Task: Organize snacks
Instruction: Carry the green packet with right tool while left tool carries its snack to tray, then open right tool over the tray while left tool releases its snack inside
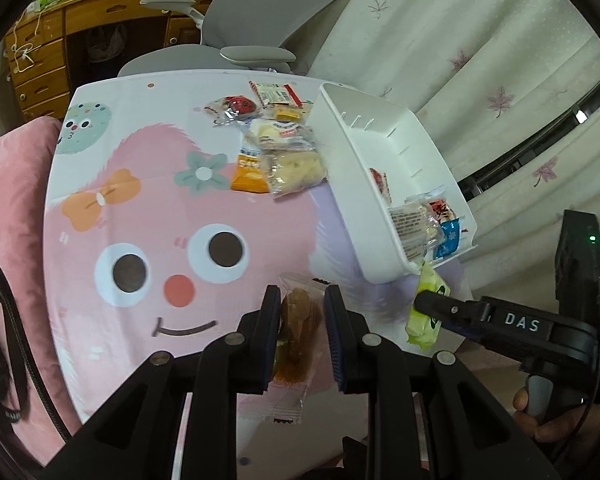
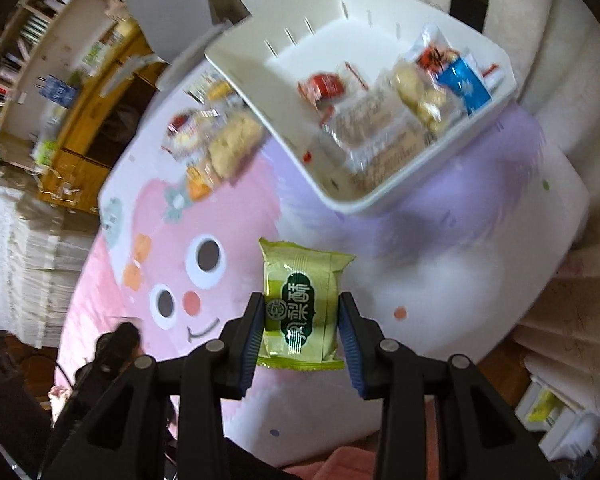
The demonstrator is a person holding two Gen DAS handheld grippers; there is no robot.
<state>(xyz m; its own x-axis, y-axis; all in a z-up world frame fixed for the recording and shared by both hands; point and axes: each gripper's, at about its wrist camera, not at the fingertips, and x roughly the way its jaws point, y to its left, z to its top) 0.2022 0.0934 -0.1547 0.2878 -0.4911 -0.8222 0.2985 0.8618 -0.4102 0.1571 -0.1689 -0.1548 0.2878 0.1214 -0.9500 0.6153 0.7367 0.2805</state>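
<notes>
My left gripper [image 1: 302, 300] is shut on a clear-wrapped brown pastry [image 1: 298, 322], held above the cartoon-print table [image 1: 148, 208]. My right gripper [image 2: 302, 312] is shut on a green-wrapped snack [image 2: 300, 304]; it also shows in the left wrist view [image 1: 426, 312] just below the white bin's near corner. The white bin [image 1: 340, 168] stands at the table's right and holds several wrapped snacks [image 2: 384, 120]. A pile of loose snacks [image 1: 276, 148] lies on the table left of the bin.
A grey office chair [image 1: 268, 12] and a wooden desk [image 1: 80, 40] stand behind the table. Floral curtains [image 1: 480, 60] hang at the right. A pink cushion [image 1: 8, 200] lies at the table's left edge.
</notes>
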